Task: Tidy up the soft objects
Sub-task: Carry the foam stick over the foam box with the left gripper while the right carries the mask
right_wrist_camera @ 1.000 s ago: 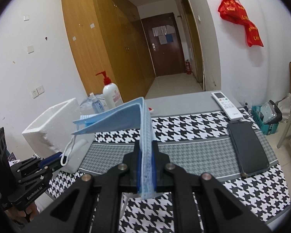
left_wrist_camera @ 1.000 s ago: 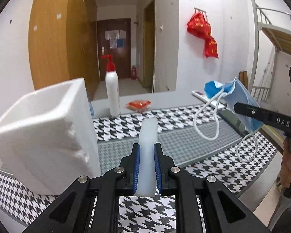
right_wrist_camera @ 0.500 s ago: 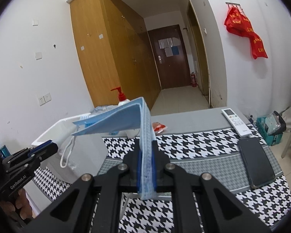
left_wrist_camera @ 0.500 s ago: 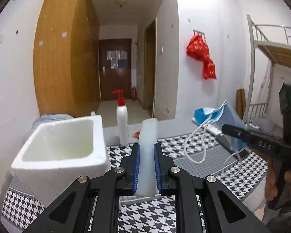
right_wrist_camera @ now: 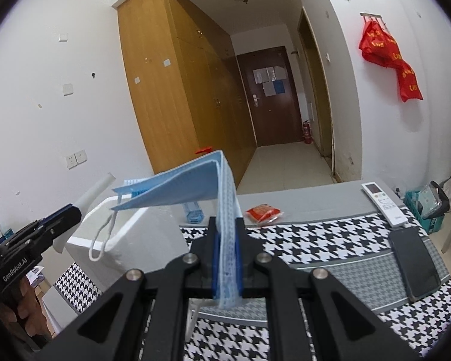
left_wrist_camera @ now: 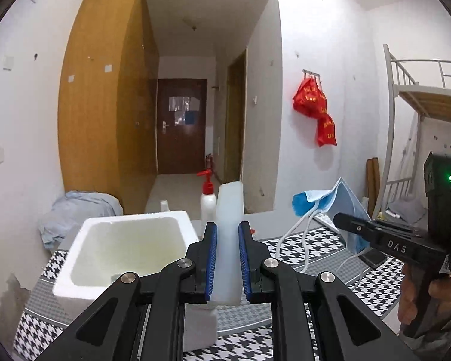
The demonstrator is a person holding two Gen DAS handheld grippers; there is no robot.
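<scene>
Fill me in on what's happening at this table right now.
A person is sorting soft items with a handheld gripper in each hand. The left gripper is shut on a pale translucent soft strip, held above the table beside the open white foam box. The right gripper is shut on a folded blue face mask, its ear loops dangling, also in the air near the box. Neither item is in the box yet.
</scene>
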